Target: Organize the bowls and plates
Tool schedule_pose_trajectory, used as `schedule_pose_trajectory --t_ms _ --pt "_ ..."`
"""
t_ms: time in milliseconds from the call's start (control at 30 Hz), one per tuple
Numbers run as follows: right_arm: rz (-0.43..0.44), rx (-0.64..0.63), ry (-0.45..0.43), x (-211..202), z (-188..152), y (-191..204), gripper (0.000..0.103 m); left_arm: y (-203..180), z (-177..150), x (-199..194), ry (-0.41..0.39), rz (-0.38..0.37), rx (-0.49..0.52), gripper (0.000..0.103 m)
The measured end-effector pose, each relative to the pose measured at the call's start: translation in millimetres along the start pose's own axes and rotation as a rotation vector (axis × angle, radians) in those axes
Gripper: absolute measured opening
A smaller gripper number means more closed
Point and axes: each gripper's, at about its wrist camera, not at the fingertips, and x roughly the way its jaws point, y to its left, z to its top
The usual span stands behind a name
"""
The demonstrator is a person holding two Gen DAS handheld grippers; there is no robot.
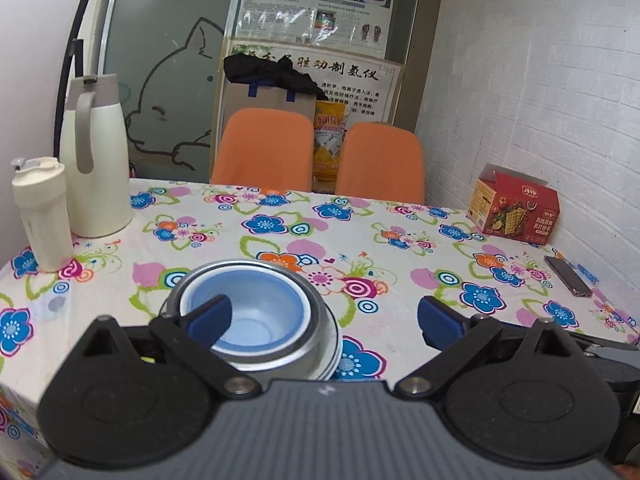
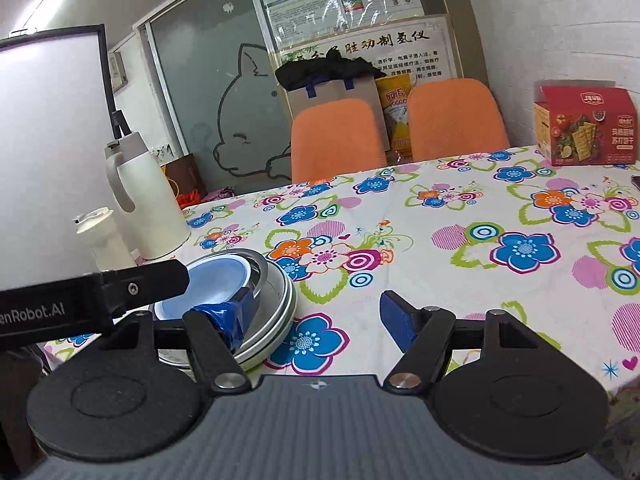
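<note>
A: We see the dishes gathered into one stack near the front edge of the table (image 1: pixel 280 208), on the flowered cloth. A blue bowl (image 1: pixel 256 316) sits nested inside a white bowl (image 1: pixel 310 312), that inside a steel bowl (image 1: pixel 280 350), and plates (image 1: pixel 334 354) lie underneath.

B: From the right wrist camera we get the same stack: the blue bowl (image 2: pixel 218 276), the steel bowl (image 2: pixel 264 276), and the plates (image 2: pixel 276 320) at the bottom.

A: Our left gripper (image 1: pixel 324 316) has its jaws wide apart, holding nothing. Its left fingertip hangs over the blue bowl; we cannot tell whether it touches.

B: Our right gripper (image 2: pixel 316 316) is also spread wide and empty. Its left finger appears in front of the stack's rim, the other finger well off to the side over the cloth. The left gripper's black body crosses our view from the left, above the stack.

A: Elsewhere we see a white jug (image 1: pixel 94 160) and a small cream bottle (image 1: pixel 42 212) at the table's left, a red cracker box (image 1: pixel 514 208) at the far right, and a phone (image 1: pixel 568 276) near it.

B: Two orange chairs (image 2: pixel 396 128) stand behind the table.
</note>
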Motion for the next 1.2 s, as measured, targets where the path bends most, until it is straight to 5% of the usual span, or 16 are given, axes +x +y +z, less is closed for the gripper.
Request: schedule_pose_trajectory --t_ms 400,600,1200 --pt "-0.066 0.069 -0.069 -54.0 -47.3 -18.9 0.056 -20.5 -68.0 -46.6 0.04 0.059 -0.007 0.099" --pt "-0.041 0.026 -0.125 -77.5 -51.0 -7.1 0.056 -30.0 -71.8 -74.2 -0.009 0.091 0.032 0.099" --pt "-0.036 0.019 -0.099 -74.8 -55.7 -4.7 0.057 -32.0 -68.9 -84.5 -0.033 0.181 0.066 0.099"
